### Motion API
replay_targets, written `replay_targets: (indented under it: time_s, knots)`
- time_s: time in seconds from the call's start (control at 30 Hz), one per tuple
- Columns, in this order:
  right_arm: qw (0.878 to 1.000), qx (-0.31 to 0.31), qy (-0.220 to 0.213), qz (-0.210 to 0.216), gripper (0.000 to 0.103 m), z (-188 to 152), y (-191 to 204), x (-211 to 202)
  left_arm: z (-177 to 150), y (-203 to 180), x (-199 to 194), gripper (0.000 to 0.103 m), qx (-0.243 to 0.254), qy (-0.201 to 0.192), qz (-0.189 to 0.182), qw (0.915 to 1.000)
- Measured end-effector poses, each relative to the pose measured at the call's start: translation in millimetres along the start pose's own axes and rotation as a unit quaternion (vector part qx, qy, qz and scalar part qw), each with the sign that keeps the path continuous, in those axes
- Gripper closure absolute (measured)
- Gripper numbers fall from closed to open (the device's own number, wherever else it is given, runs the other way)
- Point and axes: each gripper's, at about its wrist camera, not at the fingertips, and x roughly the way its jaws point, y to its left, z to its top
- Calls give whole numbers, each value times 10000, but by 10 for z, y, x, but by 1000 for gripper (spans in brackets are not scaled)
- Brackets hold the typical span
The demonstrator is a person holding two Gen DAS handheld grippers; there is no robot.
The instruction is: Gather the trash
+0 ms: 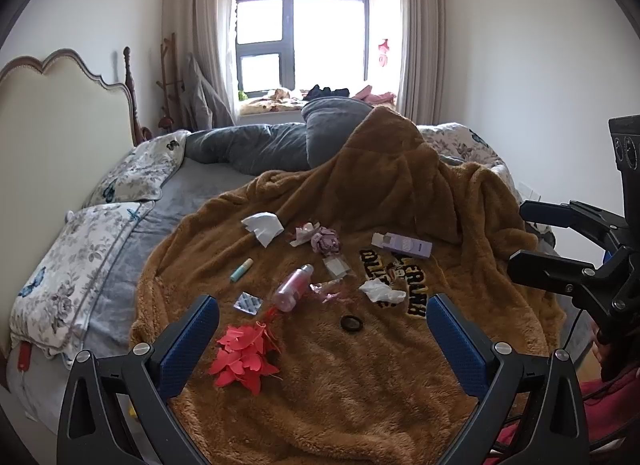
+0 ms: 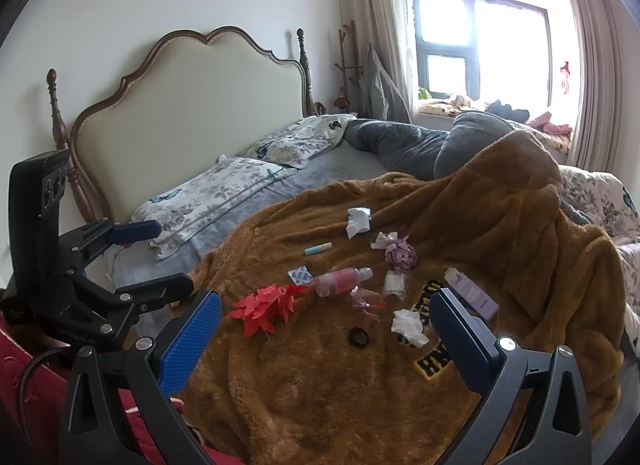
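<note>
Litter lies scattered on a brown fleece blanket [image 1: 360,377] on the bed. There is a crumpled white tissue [image 1: 382,291] [image 2: 409,327], a folded white tissue [image 1: 264,226] [image 2: 357,221], a pink bottle [image 1: 293,288] [image 2: 342,281], red paper cut-outs [image 1: 244,357] [image 2: 266,307], a blister pack [image 1: 247,302] [image 2: 301,275], a purple box [image 1: 402,245] [image 2: 472,297], a black ring [image 1: 352,323] [image 2: 359,336] and clear wrappers [image 1: 330,291]. My left gripper [image 1: 322,319] is open and empty above the blanket's near part. My right gripper [image 2: 328,317] is open and empty too.
A teal tube [image 1: 241,269] and a purple scrunchie [image 1: 326,241] lie among the litter. Floral pillows [image 1: 80,265] and a cream headboard [image 2: 180,105] stand at the left. A grey duvet [image 1: 260,145] is bunched toward the window. Each gripper shows at the edge of the other's view [image 1: 560,245] [image 2: 132,261].
</note>
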Motion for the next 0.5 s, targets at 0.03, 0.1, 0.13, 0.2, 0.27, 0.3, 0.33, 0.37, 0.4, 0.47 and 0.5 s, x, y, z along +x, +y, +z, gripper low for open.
replay_targets:
  time_s: [0.03, 0.1, 0.13, 0.2, 0.27, 0.3, 0.33, 0.37, 0.4, 0.47, 0.5]
  knots:
    - [10000, 3, 6, 9, 0, 0, -1, 1, -4, -3, -1, 0, 5, 13, 0, 10000]
    - [10000, 7, 19, 1, 0, 2, -1, -4, -4, -14, -1, 0, 20, 27, 2, 10000]
    - [10000, 20, 19, -2, 0, 4, -18, -3, -3, -13, -3, 0, 20, 21, 2, 10000]
    - [10000, 15, 23, -10, 0, 6, -17, -5, -2, -10, -4, 0, 14, 22, 5, 10000]
    - [10000, 20, 14, -15, 0, 6, -37, -12, -5, -14, -8, 0, 15, 27, -1, 10000]
    - [10000, 23, 10, -19, 0, 9, -42, -10, -7, -18, -10, 0, 18, 35, -3, 10000]
    - [10000, 26, 1, -20, 0, 6, -52, -15, -7, -20, -12, 0, 24, 39, -10, 10000]
    - [10000, 27, -3, -25, 0, 6, -55, -18, 4, -11, -11, 0, 23, 49, -11, 10000]
    - [10000, 28, -9, -33, 0, 6, -59, -21, 8, -7, -5, 0, 19, 48, -4, 10000]
    - [10000, 34, -14, -50, 0, 3, -65, -31, 10, -8, -6, 0, 15, 51, -8, 10000]
    - [10000, 38, -12, -51, 0, 4, -68, -32, 9, -8, -4, 0, 14, 54, 2, 10000]
